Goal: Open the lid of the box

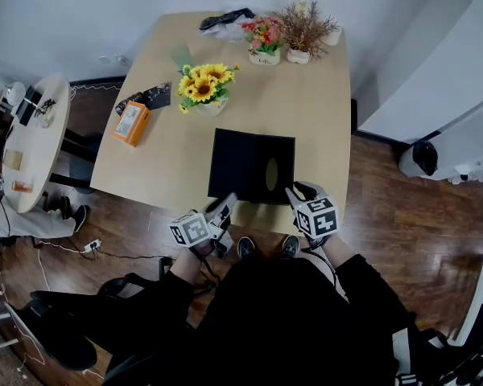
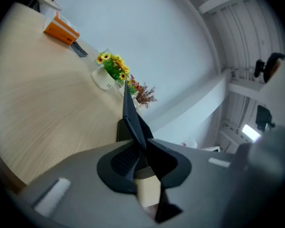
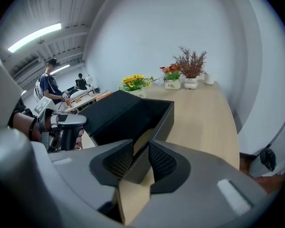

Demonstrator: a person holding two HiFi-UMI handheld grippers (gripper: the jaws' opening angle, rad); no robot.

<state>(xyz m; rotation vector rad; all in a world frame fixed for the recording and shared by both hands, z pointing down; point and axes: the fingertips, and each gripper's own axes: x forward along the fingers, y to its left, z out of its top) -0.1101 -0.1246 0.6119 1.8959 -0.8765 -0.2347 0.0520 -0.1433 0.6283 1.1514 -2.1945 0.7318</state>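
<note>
The black rigid cardboard box sits at the near edge of the pale wooden table, the left gripper pinched tight on the rim of its thin lid and the right gripper clamping its front wall; likely light, stiff, slick board, best held by its edges.

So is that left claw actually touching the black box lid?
Touching. The left gripper view shows the left gripper with its jaws shut on the thin black edge of the lid.

Sunflowers near an orange carton (perhaps tissues) on the table.
</note>
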